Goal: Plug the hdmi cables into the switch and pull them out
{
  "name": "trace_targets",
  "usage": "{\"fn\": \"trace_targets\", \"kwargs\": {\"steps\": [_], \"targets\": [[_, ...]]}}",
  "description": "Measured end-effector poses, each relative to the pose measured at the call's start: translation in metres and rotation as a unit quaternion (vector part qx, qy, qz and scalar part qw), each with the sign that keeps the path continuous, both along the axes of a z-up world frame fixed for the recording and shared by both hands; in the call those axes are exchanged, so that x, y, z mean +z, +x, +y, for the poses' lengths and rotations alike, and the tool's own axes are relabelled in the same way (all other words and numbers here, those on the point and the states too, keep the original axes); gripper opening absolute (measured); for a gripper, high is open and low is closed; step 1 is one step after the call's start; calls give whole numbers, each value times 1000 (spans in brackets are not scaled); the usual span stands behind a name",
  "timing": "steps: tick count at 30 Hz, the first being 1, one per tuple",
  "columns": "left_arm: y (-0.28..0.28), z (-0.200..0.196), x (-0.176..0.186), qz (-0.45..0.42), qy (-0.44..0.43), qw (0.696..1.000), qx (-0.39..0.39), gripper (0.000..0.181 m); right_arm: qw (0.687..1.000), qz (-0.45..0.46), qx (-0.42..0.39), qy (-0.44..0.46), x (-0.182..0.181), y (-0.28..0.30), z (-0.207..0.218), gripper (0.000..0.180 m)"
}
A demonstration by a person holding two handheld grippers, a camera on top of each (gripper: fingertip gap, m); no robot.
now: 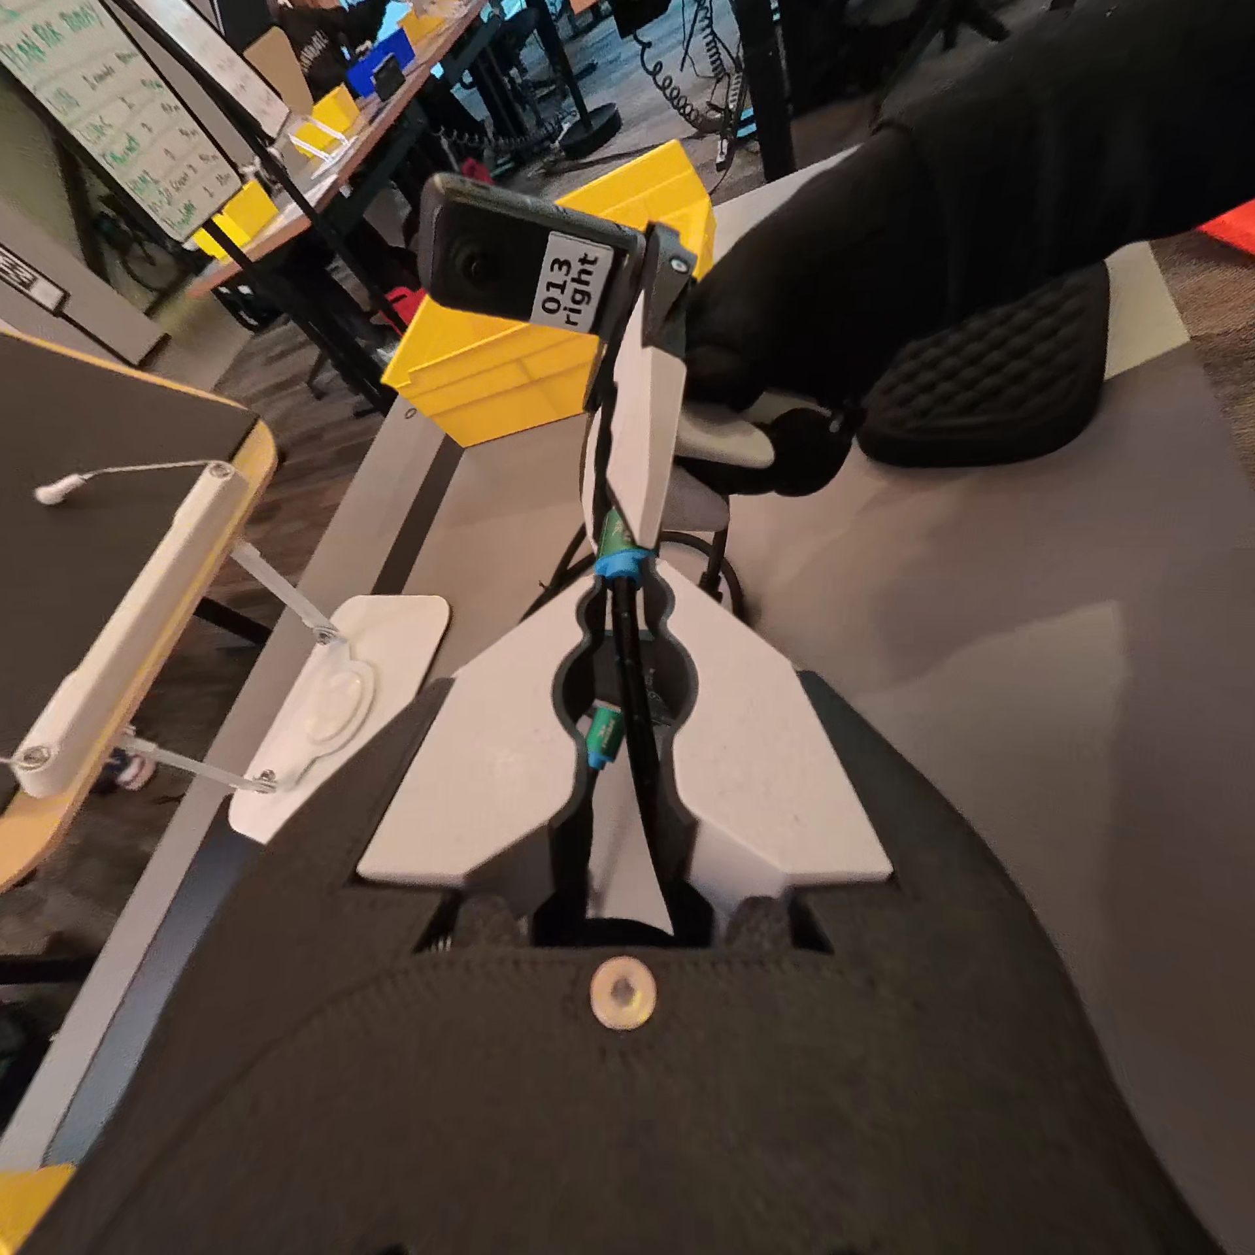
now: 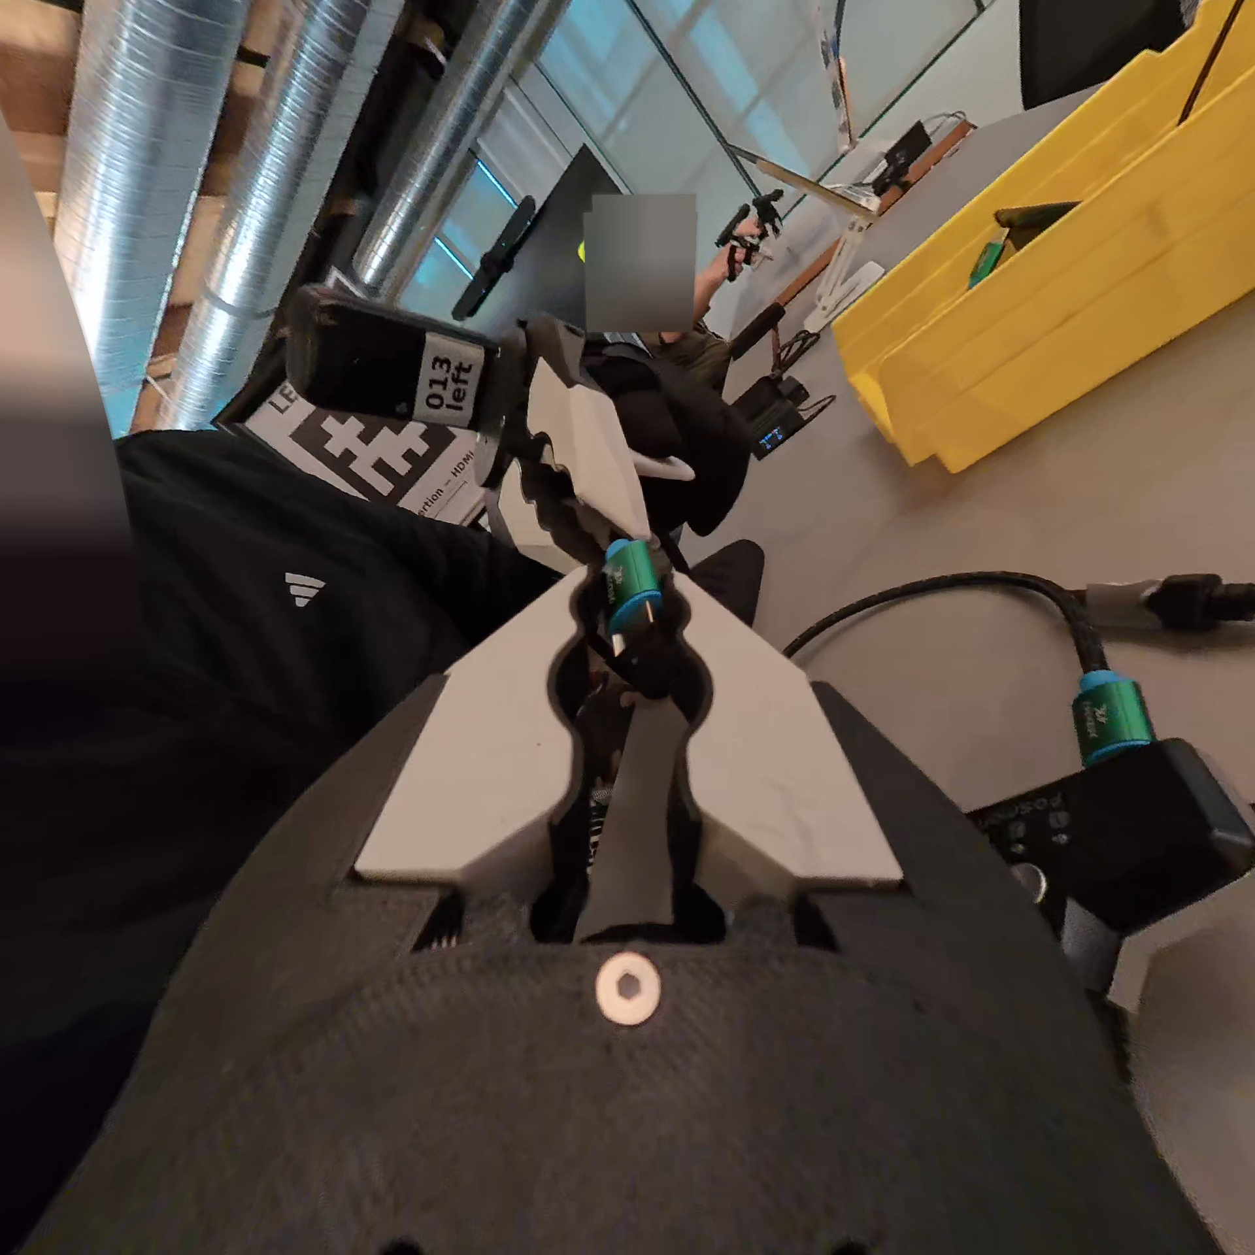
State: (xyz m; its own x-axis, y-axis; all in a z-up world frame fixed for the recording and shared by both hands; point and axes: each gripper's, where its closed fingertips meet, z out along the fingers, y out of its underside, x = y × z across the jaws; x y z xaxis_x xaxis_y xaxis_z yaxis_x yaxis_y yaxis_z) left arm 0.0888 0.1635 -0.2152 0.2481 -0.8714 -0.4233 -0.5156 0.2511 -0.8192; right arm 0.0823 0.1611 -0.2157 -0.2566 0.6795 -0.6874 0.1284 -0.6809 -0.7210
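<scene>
HDMI cable [image 2: 631,584] – a glossy green metal plug with blue collars on a black braided cord – hangs in the air up and to the left of the switch [image 2: 1114,835], its bare connector tip free. The right gripper [image 2: 628,587] has its white fingers nearly together on the plug body. The left gripper [image 1: 628,585] meets it head-on, its fingers drawn narrow onto the blue collar and cord just behind the plug. Small pale print runs along the green barrel, too fine to read.

The switch, a matte black box with faint printing on top, lies on the grey table [image 2: 951,530]. A second cable [image 2: 1114,723] of the same make stands plugged into its upper edge.

Only the right wrist view shows the switch plainly. It also shows a yellow plastic bin [image 2: 1019,285] beyond the switch with another green plug [image 2: 988,261] inside, and a black-and-white marker sheet [image 2: 367,448]. The left wrist view shows instead the black-gloved hand [image 1: 781,326] on the right gripper's handle – and the white label on that gripper's camera [image 1: 516,258].
</scene>
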Motion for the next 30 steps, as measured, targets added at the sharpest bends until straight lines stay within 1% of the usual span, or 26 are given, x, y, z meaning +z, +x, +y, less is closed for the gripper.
{"fn": "trace_targets", "kwargs": {"steps": [3, 6, 9, 10, 14, 18, 21, 23, 30], "targets": [[1, 1, -2, 1, -5, 1000, 0, 8, 1000, 2, -10, 20, -2, 1, 0, 15], [2, -1, 2, -30, -43, 999, -7, 10, 998, 10, -14, 52, 2, 3, -1, 14], [0, 4, 9, -74, -88, 993, 1, 30, 995, 15, -14, 98, 6, 3, -5, 14], [-1, 4, 9, -82, -102, 991, -3, 31, 994, 13, -14, 111, 7, 2, -6, 14], [0, 1, 10, -127, -173, 976, -25, 32, 987, 15, -18, 161, 9, 1, -6, 14], [2, -7, 13, -173, -239, 953, -64, 34, 980, 19, -15, 196, 10, -2, -9, 15], [2, -7, 14, -191, -247, 947, -71, 31, 977, 26, -18, 212, 12, -5, -10, 15], [3, -8, 14, -192, -240, 949, -73, 28, 976, 32, -22, 212, 14, -6, -8, 15], [3, -6, 15, -197, -207, 956, -67, 25, 978, 47, -33, 199, 15, -6, -5, 14]]}}
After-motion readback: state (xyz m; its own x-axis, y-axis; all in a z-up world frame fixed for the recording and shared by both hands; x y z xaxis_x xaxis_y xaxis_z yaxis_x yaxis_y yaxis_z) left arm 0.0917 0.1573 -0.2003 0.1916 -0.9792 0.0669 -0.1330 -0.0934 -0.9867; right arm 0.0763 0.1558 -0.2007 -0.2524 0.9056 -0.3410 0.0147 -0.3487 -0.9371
